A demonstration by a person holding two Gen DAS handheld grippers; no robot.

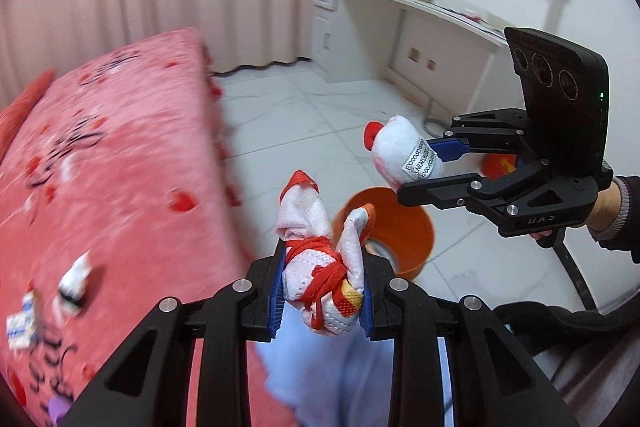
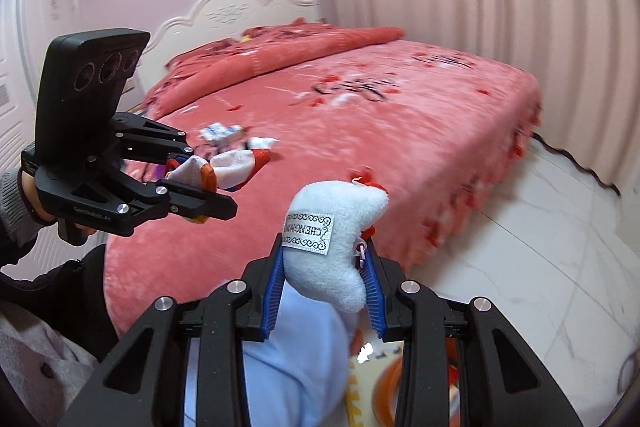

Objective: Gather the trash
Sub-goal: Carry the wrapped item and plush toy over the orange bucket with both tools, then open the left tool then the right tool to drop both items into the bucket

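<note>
My left gripper (image 1: 322,291) is shut on a white mesh bundle tied with red string (image 1: 320,267), held in the air beside the bed. It also shows in the right wrist view (image 2: 200,183). My right gripper (image 2: 324,287) is shut on a small white plush toy with a sewn label (image 2: 336,243); the toy shows in the left wrist view (image 1: 404,155), held above the floor. An orange bin (image 1: 396,227) stands on the floor just beyond the left gripper and below the right one.
A bed with a pink-red blanket (image 2: 380,115) holds scattered scraps: paper packets (image 2: 220,131) and a white and red cloth (image 2: 256,155); more scraps lie on it in the left wrist view (image 1: 72,279). A desk with shelves (image 1: 420,7) stands at the far wall. The floor is white tile (image 1: 304,131).
</note>
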